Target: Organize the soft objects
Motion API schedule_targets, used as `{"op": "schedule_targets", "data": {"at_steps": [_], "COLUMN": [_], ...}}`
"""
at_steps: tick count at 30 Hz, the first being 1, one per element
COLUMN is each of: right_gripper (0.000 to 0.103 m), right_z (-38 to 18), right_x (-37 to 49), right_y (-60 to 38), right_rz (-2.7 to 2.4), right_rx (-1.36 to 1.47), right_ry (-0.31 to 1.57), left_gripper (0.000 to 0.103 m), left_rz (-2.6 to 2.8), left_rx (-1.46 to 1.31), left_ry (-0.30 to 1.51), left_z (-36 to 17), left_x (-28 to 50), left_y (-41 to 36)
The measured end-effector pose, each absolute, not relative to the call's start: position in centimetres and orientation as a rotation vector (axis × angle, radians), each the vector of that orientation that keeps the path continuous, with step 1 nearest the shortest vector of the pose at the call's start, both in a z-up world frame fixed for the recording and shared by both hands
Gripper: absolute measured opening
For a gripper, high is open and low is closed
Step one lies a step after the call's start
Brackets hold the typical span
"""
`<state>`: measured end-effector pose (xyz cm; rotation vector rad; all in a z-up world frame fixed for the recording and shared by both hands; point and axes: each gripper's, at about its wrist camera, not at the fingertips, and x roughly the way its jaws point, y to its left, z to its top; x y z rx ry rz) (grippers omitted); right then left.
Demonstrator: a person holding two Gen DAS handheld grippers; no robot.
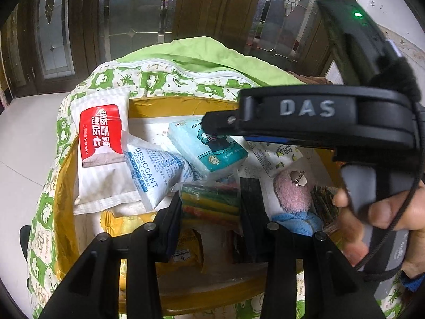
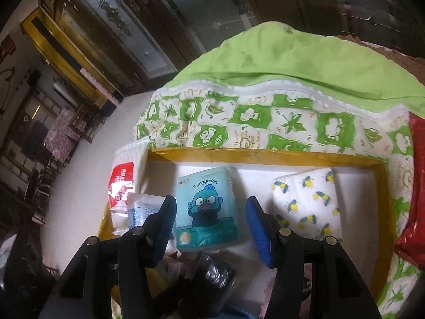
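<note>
A yellow-rimmed box (image 1: 180, 106) holds several soft packs. My left gripper (image 1: 211, 202) is open, its fingers either side of a bag of coloured strips (image 1: 209, 199). Around it lie a red-label wet-wipe pack (image 1: 101, 138), a desiccant bag (image 1: 156, 170), a blue Hangyodon tissue pack (image 1: 212, 148), a pink fluffy toy (image 1: 292, 194) and a blue cloth (image 1: 300, 223). My right gripper (image 2: 209, 220) is open just above the Hangyodon tissue pack (image 2: 207, 210), which lies between its fingers. A lemon-print tissue pack (image 2: 308, 202) lies to the right. The right gripper's body (image 1: 318, 114) crosses the left wrist view.
The box (image 2: 265, 154) rests on a green-and-white patterned cushion (image 2: 239, 117) with a plain green cover (image 2: 292, 58). A red bag (image 2: 414, 199) sits at the right edge. White floor (image 1: 26, 146) lies to the left, dark wooden glass doors (image 1: 132, 13) behind.
</note>
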<state>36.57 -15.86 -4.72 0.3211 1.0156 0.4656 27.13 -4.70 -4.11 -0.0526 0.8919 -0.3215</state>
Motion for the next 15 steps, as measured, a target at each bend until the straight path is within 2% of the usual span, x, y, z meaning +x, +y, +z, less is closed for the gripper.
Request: {"op": "schedule_targets", "data": {"at_steps": [4,6,8,10,13,15], "right_gripper": [0.060,0.066,0.069,0.072,0.075,0.082], "right_z": [-4.3,-4.2,-4.0,-3.7,-3.1,-2.6], "right_x": [35.2,34.3,33.5,32.8,31.5,30.5], "right_y": [-17.4,-18.6,-19.6,-20.5,-21.6,-22.4], "right_rz": [0.444,0.425,0.400,0.378,0.365,0.354], "right_rx": [0.354,0.383,0.405,0.402,0.419,0.433], "right_ry": [0.992,0.981,0.974,0.970,0.965,0.948], "left_gripper": [0.046,0.053,0.068,0.076,0.078,0.080], "left_rz": [-0.317,-0.311,-0.294,-0.285,-0.278,-0.274], "left_rx": [-0.060,-0.057,-0.046,-0.043,-0.046,-0.055], "left_ry": [0.889,0.884,0.870,0.859,0.855,0.849], "left_z": [-3.9,-3.6,-3.3,-2.9,-2.4,-1.8], "left_x": [26.6,26.2,25.7,25.2,24.4,23.7], "left_y": [-4.7,-4.7,-4.7,-4.6,-4.4,-4.0]}}
